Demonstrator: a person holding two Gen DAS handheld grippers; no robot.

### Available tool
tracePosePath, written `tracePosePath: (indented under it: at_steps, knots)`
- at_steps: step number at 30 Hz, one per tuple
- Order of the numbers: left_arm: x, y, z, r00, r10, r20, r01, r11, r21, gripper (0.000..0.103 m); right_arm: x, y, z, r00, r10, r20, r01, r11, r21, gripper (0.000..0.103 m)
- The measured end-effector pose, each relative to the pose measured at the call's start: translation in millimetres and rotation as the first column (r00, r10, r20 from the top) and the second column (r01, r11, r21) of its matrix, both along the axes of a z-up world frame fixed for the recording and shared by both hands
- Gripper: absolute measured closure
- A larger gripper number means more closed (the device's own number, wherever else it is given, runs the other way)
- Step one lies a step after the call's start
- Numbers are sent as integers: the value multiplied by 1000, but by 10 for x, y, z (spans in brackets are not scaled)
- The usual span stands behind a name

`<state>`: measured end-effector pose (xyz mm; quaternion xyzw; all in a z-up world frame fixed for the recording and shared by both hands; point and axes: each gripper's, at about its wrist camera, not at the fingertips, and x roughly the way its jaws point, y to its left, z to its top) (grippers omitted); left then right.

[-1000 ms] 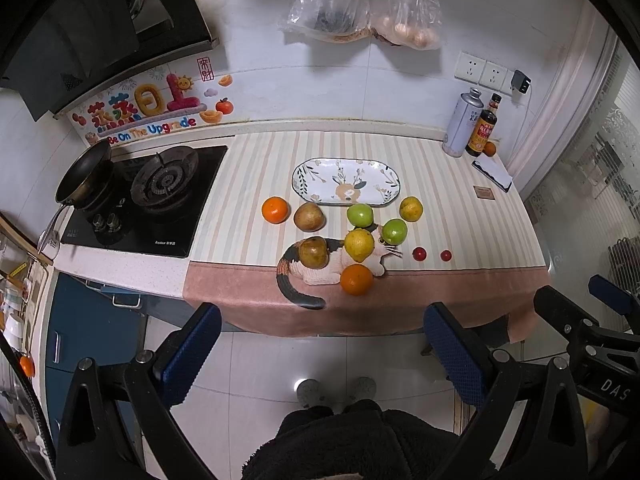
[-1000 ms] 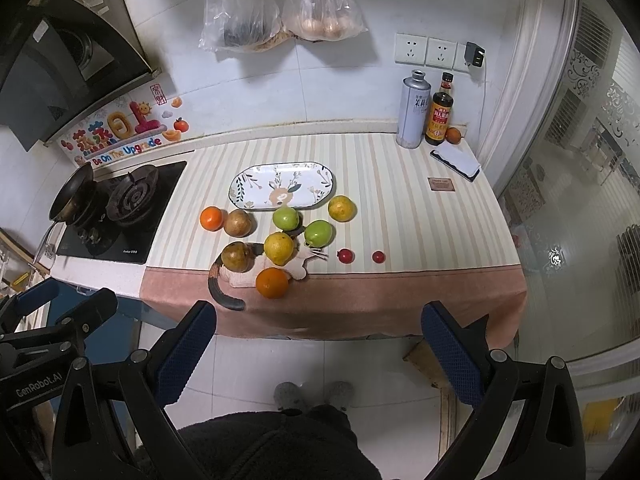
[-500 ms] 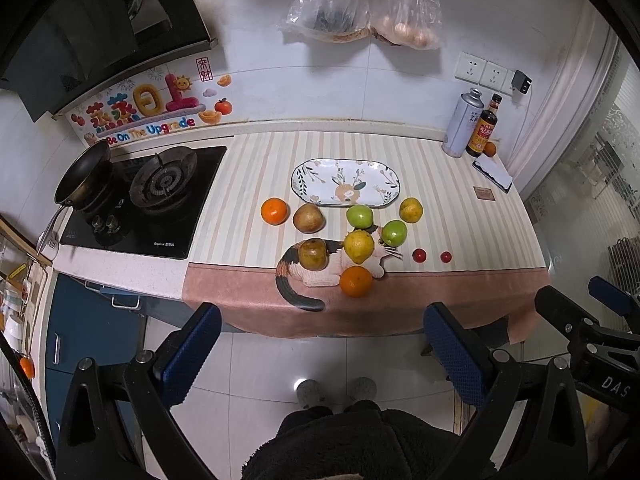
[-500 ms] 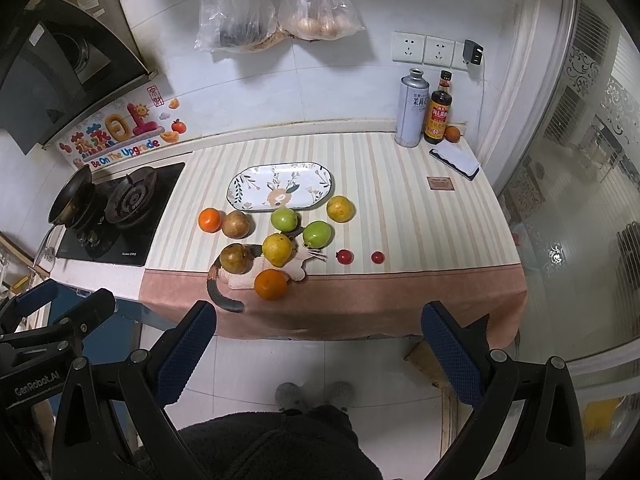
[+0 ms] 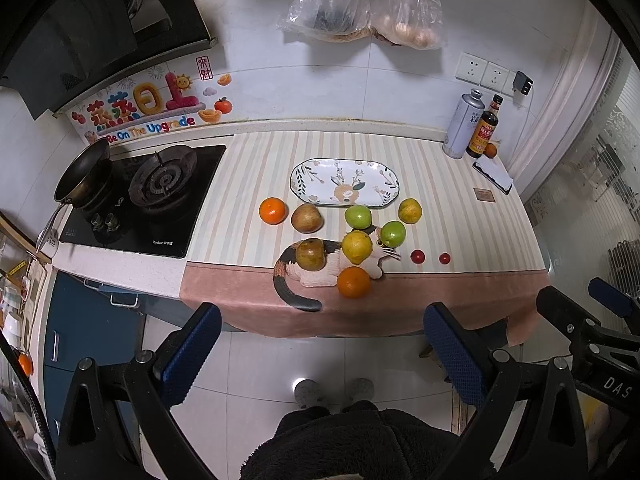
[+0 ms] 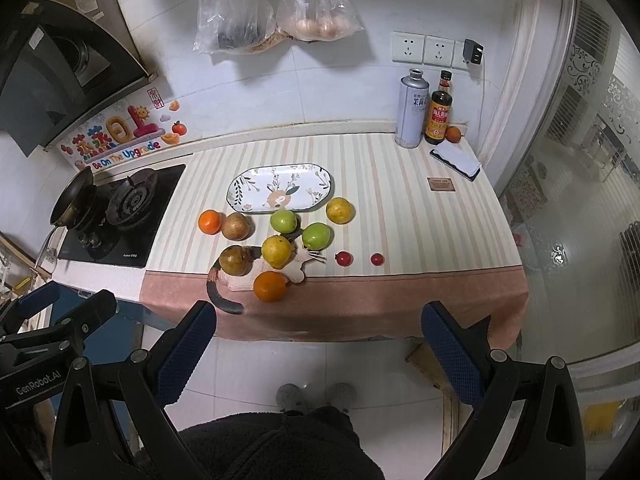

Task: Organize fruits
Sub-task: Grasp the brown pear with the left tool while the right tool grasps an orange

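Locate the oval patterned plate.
In both wrist views the oval plate lies mid-counter on the striped cloth, right of the gas stove, just behind the fruit cluster.

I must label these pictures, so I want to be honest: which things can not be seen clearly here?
- Dark contents of the left plastic bag: both views, blurred by crinkled plastic.
- Small fruit behind the sauce bottle: left view, partly hidden, kind unclear.
- Bottle labels: too small in both views.
- Right gripper body: cut off by the bottom edge.
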<state>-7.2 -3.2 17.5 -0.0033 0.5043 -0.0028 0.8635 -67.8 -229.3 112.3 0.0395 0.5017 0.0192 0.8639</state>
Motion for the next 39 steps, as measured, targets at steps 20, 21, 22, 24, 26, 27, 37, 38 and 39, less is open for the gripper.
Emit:
tracePosePath:
  at_steps: [20, 21, 22, 24, 26, 27, 37, 38, 39]
  knots:
    - [776, 373, -934, 972, 234, 32, -235, 945, 226, 0, 1094, 165, -1443, 985, 105, -135, -81, 981, 174, 0]
    - [831, 440, -1030, 969, 247, 8, -243, 944, 225, 0, 1196, 224, -1631, 980, 112, -166, -81, 980, 182, 0]
    - [897, 518, -1130, 965, 261, -19, -251, 942, 221, 0, 1299, 283, -1828, 974, 114, -198, -77, 979, 186, 0]
    - [1027, 676, -1337, 955, 289, -63, -270, 939, 215, 0, 1475, 369, -2204, 958, 117, -261, -60, 974, 217, 0]
    - [1150, 810, -1541, 946, 303, -113, -275, 938, 213, 0, 1610, 481, -2550, 939, 114, -325, -35, 970, 239, 2]
    - [1216, 870, -1637, 944, 301, -138, -271, 942, 200, 0, 1694, 565, -2768, 926, 118, -359, -23, 966, 257, 4]
    - [1829, 1012, -2414, 921, 160, -356, -129, 985, 111, 3, 2077, 1230, -4047, 835, 27, -549, 97, 976, 196, 23]
    - [1894, 1013, -2477, 915, 142, -377, -117, 989, 89, 3, 2086, 1269, -4098, 834, 19, -551, 96, 979, 179, 27]
    - [1951, 1003, -2534, 911, 120, -396, -102, 993, 66, 3, 2097, 1300, -4151, 835, 6, -549, 92, 984, 150, 34]
